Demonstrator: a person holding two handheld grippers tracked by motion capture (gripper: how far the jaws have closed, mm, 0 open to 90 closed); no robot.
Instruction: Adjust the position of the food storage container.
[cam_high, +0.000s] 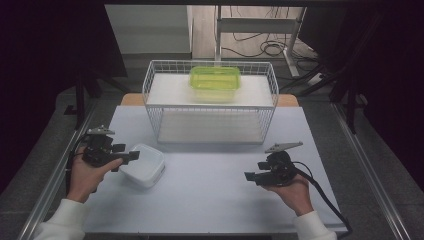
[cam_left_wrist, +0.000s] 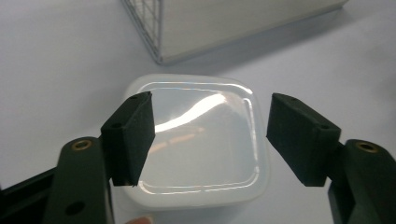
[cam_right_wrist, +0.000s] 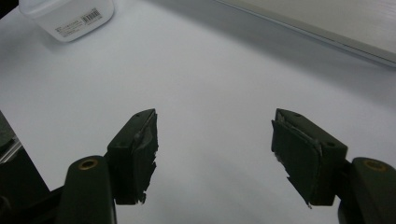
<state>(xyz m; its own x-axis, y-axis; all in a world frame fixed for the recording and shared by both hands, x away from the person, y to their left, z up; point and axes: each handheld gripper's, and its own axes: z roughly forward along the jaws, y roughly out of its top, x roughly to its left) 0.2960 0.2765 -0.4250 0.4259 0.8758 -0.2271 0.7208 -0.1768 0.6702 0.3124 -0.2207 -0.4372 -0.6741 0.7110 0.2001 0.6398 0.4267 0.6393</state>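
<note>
A white translucent lidded container (cam_high: 144, 164) sits on the pale table at front left. My left gripper (cam_high: 131, 156) hovers at its left edge. In the left gripper view the container (cam_left_wrist: 201, 140) lies below and between the jaws of that gripper (cam_left_wrist: 210, 135), which stand open and apart from its sides. My right gripper (cam_high: 250, 176) rests at front right, open, with bare table between the jaws (cam_right_wrist: 215, 144). The right gripper view has the white container (cam_right_wrist: 70, 16) far off at top left, label side showing.
A white wire rack (cam_high: 150, 95) stands at the back middle of the table (cam_high: 210, 200), with a green lidded container (cam_high: 215, 81) on its upper shelf. A corner of the rack (cam_left_wrist: 144, 23) is just beyond the white container. Cables lie on the floor behind.
</note>
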